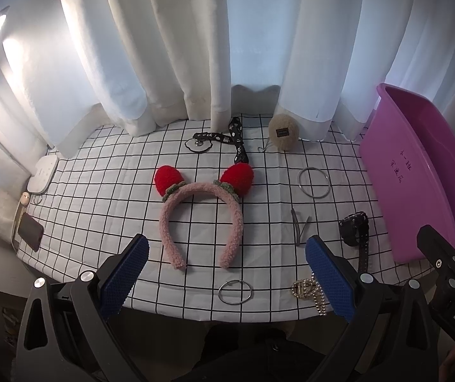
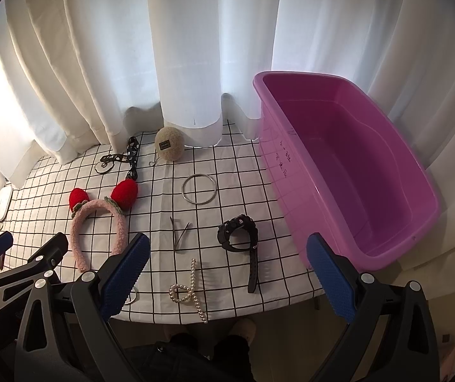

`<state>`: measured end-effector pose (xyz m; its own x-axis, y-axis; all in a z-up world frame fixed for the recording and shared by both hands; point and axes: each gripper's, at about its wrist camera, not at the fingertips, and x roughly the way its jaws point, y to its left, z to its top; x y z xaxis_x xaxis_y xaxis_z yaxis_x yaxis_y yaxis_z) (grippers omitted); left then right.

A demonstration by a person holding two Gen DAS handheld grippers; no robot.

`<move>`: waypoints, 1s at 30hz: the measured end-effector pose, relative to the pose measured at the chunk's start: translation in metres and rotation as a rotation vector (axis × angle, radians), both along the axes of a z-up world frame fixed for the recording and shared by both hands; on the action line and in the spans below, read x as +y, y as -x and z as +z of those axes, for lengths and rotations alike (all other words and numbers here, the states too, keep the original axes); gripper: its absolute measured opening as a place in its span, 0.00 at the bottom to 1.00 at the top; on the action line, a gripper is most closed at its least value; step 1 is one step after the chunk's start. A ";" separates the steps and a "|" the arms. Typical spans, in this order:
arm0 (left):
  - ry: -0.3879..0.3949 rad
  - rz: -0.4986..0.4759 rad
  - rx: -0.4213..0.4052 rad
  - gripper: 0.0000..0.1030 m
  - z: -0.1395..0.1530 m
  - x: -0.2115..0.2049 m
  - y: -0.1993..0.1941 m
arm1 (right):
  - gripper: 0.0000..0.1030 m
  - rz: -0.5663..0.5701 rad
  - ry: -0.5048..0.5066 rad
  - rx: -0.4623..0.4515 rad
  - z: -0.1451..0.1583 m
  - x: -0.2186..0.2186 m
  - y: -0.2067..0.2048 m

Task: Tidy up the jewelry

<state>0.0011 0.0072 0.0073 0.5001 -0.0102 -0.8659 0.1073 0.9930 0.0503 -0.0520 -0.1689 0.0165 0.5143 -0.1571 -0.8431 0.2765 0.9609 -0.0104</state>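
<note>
On the checked tablecloth (image 1: 100, 197) lie a pink fuzzy headband (image 1: 200, 219) with red strawberry ears, a silver bangle (image 1: 313, 182), a smaller silver ring (image 1: 235, 292), a grey hair clip (image 1: 298, 227), a black watch (image 2: 238, 235), a pearl hair clip (image 2: 187, 291), a black ribbon lanyard (image 1: 235, 140) and a beige plush pouch (image 1: 283, 132). An empty purple tub (image 2: 355, 165) stands at the right. My left gripper (image 1: 227, 273) hovers open over the table's near edge, in front of the headband. My right gripper (image 2: 227, 273) is open too, near the watch and pearl clip.
White curtains (image 1: 195, 47) hang behind the table. A white device (image 1: 42, 173) and a dark phone-like object (image 1: 30, 232) lie at the table's left edge. A person's legs and slipper (image 2: 243, 328) show below the near edge.
</note>
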 end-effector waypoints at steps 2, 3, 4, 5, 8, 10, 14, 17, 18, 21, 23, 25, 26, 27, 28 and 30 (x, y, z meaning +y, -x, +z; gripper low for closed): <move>-0.001 0.001 -0.002 0.94 0.000 0.000 0.000 | 0.91 -0.001 -0.001 0.000 0.000 0.000 0.000; -0.002 0.001 -0.004 0.94 0.001 0.000 -0.001 | 0.91 0.000 0.000 0.000 0.000 0.000 0.000; -0.002 0.002 -0.006 0.94 0.002 0.001 -0.001 | 0.91 0.000 0.000 0.000 0.000 0.000 0.000; -0.002 0.002 -0.007 0.94 0.002 0.001 -0.001 | 0.91 0.001 0.000 -0.001 0.000 0.000 0.000; -0.003 0.001 -0.010 0.94 0.002 0.001 0.000 | 0.91 0.003 0.000 -0.004 0.001 0.001 -0.001; -0.003 0.002 -0.010 0.94 0.003 0.001 0.001 | 0.91 0.004 0.002 -0.006 0.002 0.001 0.000; -0.001 0.004 -0.012 0.94 0.003 0.001 0.001 | 0.91 0.003 -0.001 -0.004 0.003 0.002 0.000; 0.000 0.003 -0.011 0.94 0.003 0.001 0.000 | 0.91 0.003 -0.003 -0.004 0.003 0.001 0.000; -0.001 0.003 -0.011 0.94 0.003 0.001 0.000 | 0.91 0.003 -0.003 -0.004 0.003 0.001 0.000; 0.000 0.004 -0.012 0.94 0.003 0.001 -0.001 | 0.91 0.003 -0.002 -0.006 0.004 0.001 -0.001; 0.000 0.004 -0.012 0.94 0.003 0.001 -0.001 | 0.91 0.003 -0.002 -0.005 0.004 0.002 -0.001; -0.001 0.003 -0.011 0.94 0.003 0.001 -0.001 | 0.91 0.002 -0.003 -0.004 0.004 0.001 -0.001; -0.002 0.003 -0.011 0.94 0.003 0.001 0.000 | 0.91 0.002 -0.004 -0.004 0.004 0.001 -0.001; -0.001 0.002 -0.012 0.94 0.003 0.001 0.000 | 0.91 0.002 -0.003 -0.005 0.003 0.002 -0.001; -0.001 0.003 -0.012 0.94 0.003 0.001 0.000 | 0.91 0.002 -0.003 -0.005 0.003 0.002 -0.001; -0.001 0.004 -0.012 0.94 0.003 0.001 0.000 | 0.91 0.003 -0.002 -0.006 0.004 0.002 -0.001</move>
